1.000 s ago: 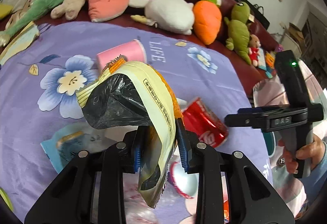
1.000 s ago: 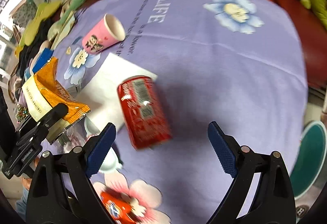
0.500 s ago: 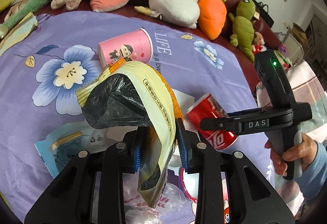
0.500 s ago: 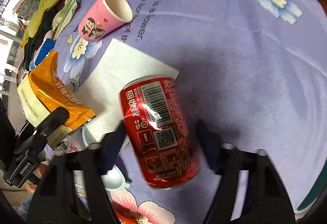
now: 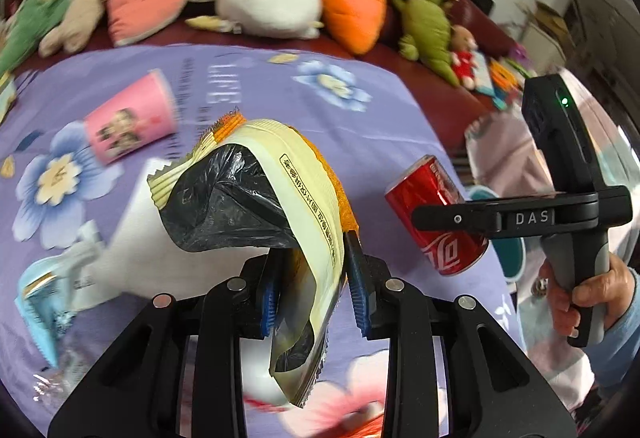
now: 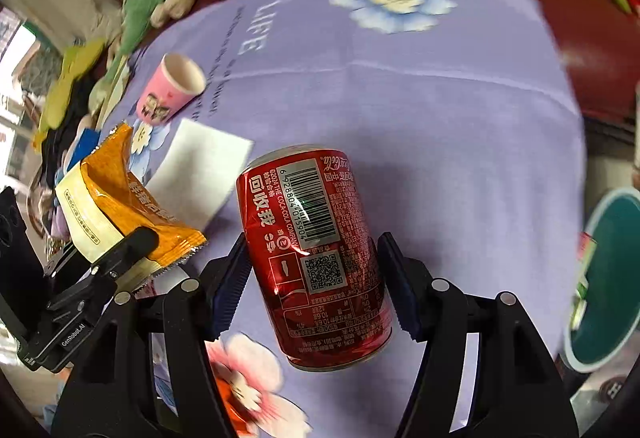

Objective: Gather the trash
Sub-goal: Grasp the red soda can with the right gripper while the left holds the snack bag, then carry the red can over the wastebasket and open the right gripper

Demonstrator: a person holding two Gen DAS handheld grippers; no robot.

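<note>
Between the right gripper's [image 6: 312, 286] blue pads sits a red soda can [image 6: 316, 258], clamped at both sides and lifted clear of the purple flowered cloth [image 6: 440, 110]. The left gripper [image 5: 314, 292] pinches a yellow and orange snack bag [image 5: 280, 206] with black plastic in its mouth. Farther off to the left, a pink paper cup [image 6: 170, 94] lies tipped beside a white napkin [image 6: 196, 174]. A teal bin [image 6: 604, 278] stands at the right edge.
</note>
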